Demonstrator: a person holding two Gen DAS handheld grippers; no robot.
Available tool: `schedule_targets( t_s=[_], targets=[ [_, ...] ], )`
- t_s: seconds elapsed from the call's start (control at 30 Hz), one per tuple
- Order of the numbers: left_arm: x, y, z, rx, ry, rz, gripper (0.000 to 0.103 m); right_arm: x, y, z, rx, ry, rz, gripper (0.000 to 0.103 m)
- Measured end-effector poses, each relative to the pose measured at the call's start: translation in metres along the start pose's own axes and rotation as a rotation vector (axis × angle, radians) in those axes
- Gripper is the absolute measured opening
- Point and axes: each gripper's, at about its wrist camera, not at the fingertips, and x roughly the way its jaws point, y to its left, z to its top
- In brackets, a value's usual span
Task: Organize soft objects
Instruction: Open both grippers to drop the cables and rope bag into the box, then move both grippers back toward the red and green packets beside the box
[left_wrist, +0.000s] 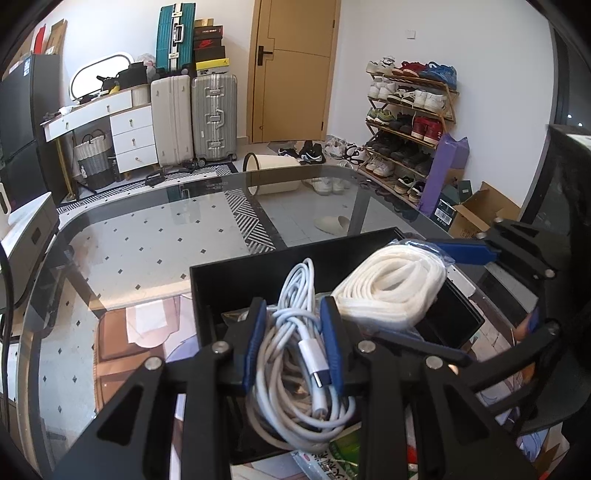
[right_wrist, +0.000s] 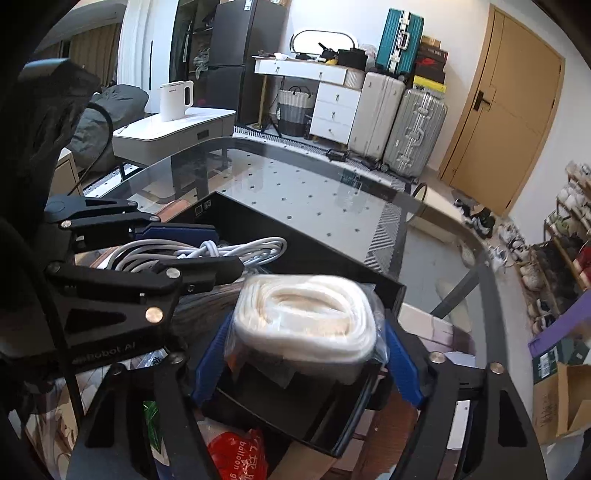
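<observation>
From the left wrist view, we see our left gripper (left_wrist: 295, 339) clamped tight on a bundle of white cable (left_wrist: 291, 365), its blue pads pinching the loops from both sides over the black box (left_wrist: 236, 280) on the glass table (left_wrist: 147, 236). We judge the grip is kept so the loose coil stays gathered while it goes down into the box. Beside it, a bagged coil of white rope (left_wrist: 391, 284) lies at the box's right end, with the right gripper's blue finger (left_wrist: 465, 251) just behind it. The box floor under the cable is hidden, so we cannot tell whether the bundle already rests on it.

From the right wrist view, our right gripper (right_wrist: 306, 358) straddles the rope (right_wrist: 306, 314), jaws set wide, pads standing off the bag on either side; nothing is held, which suits a release into the box (right_wrist: 266, 229). The rope is blurred, and what lies under it is dark and hard to make out. The red packet (right_wrist: 236, 454) below is cut off.
</observation>
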Motion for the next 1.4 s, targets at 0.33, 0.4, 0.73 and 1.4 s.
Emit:
schedule_targets(
  t_s=[0.33,0.4,0.73,1.4],
  targets=[
    [-0.043,-0.001,-0.013,-0.011,-0.032,0.044,0.059,-0.06,-0.009,-0.025,0.114,-0.076,-0.002,0.098],
    [-0.055,0.0,-0.018,-0.021,-0.041,0.052,0.065,-0.071,-0.01,-0.033,0.149,-0.077,0.007,0.099],
    [-0.1,0.0,-0.047,-0.064,-0.072,0.114,0.103,-0.104,0.0,-0.07,0.267,-0.077,0.06,0.102],
    [-0.1,-0.007,-0.086,-0.088,-0.002,0.163,0.103,-0.091,0.016,-0.088,0.278,-0.006,0.091,0.102]
  ],
)
